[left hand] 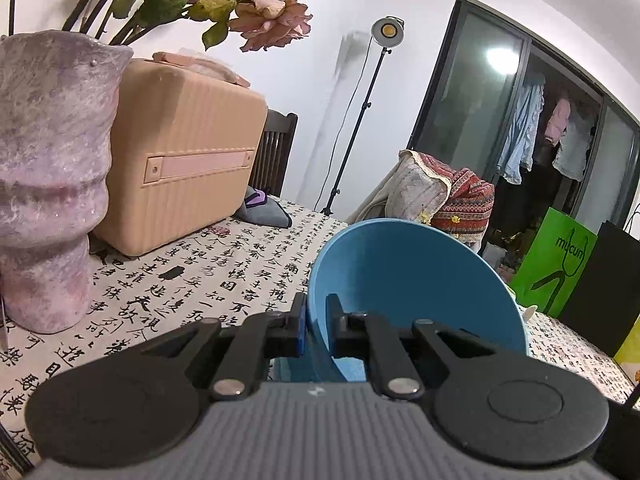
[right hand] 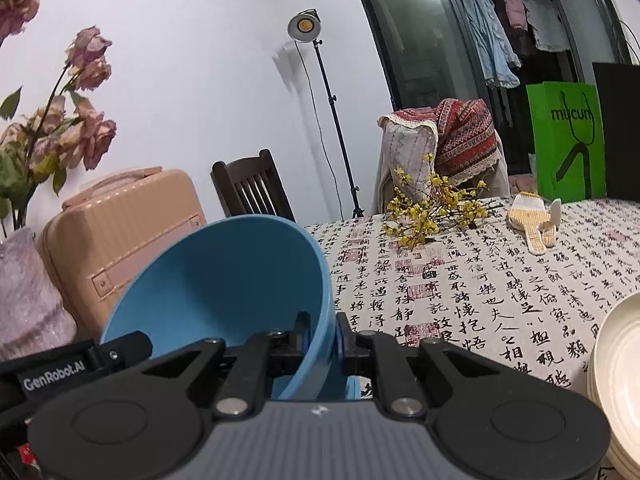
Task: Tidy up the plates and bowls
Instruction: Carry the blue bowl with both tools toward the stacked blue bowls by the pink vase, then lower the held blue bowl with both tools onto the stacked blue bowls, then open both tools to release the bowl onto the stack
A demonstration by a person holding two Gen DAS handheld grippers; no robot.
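A blue bowl [left hand: 400,280] hangs tilted above the calligraphy tablecloth [left hand: 200,280], gripped from both sides. My left gripper [left hand: 316,320] is shut on the bowl's left rim, one finger inside the wall and one outside. My right gripper [right hand: 322,332] is shut on the opposite rim of the same blue bowl [right hand: 224,280]. The left gripper's body [right hand: 120,350] shows at the bowl's far side in the right wrist view. A stack of cream plates [right hand: 616,380] stands on the table at the right edge. A bit of blue shows under the bowl; I cannot tell what it is.
A mottled pink vase [left hand: 44,184] with dried roses and a peach suitcase [left hand: 180,152] stand at the left. A yellow flower sprig [right hand: 432,212] and a woven item [right hand: 532,220] lie far across the table. A green bag [right hand: 568,140] and a dark chair [right hand: 248,188] stand beyond.
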